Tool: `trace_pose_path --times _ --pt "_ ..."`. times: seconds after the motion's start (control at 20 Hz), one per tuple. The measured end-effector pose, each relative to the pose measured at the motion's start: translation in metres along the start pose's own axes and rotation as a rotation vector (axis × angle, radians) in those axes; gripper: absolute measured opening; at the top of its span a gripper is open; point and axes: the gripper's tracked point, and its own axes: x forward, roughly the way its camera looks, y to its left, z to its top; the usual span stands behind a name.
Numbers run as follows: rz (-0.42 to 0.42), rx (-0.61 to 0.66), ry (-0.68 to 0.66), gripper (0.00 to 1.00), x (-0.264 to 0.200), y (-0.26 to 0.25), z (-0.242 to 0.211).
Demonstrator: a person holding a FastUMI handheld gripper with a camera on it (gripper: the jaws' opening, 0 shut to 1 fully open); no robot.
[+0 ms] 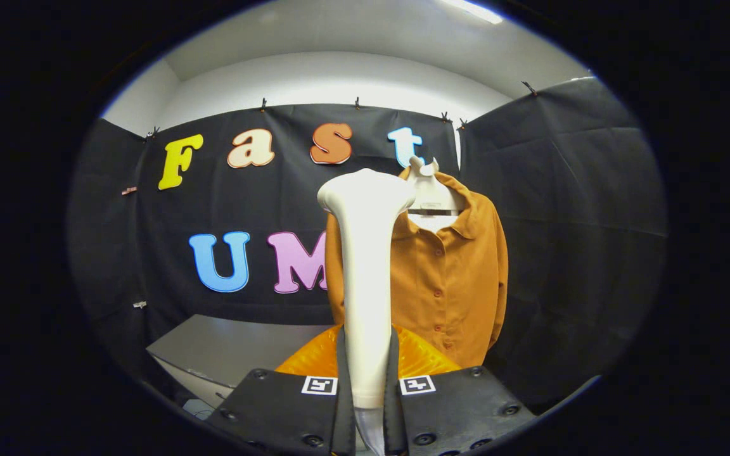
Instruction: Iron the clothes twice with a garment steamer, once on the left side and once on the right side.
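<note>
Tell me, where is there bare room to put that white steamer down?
The grey tabletop left of the hand-held gripper, below the black cloth, looks bare. Ahead it is crowded: steamer between the fingers, orange shirt hanging beyond.

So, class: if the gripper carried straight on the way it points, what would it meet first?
Probably the shirt. The gripper is shut on the steamer, whose head rises ahead of the fingers, so that head would likely touch the hanging shirt first. How far off the shirt hangs is unclear.

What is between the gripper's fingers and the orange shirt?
The white steamer, clamped by the gripper, stands up before the shirt in the gripper view.
</note>
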Motion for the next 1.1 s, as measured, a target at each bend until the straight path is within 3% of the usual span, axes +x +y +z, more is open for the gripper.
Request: trace_pose_path --times 0.3,1.1 --pt "0.05 0.018 -0.003 0.21 -0.021 0.041 0.014" --pt "0.044 0.007 0.001 0.21 -0.018 0.046 0.01"
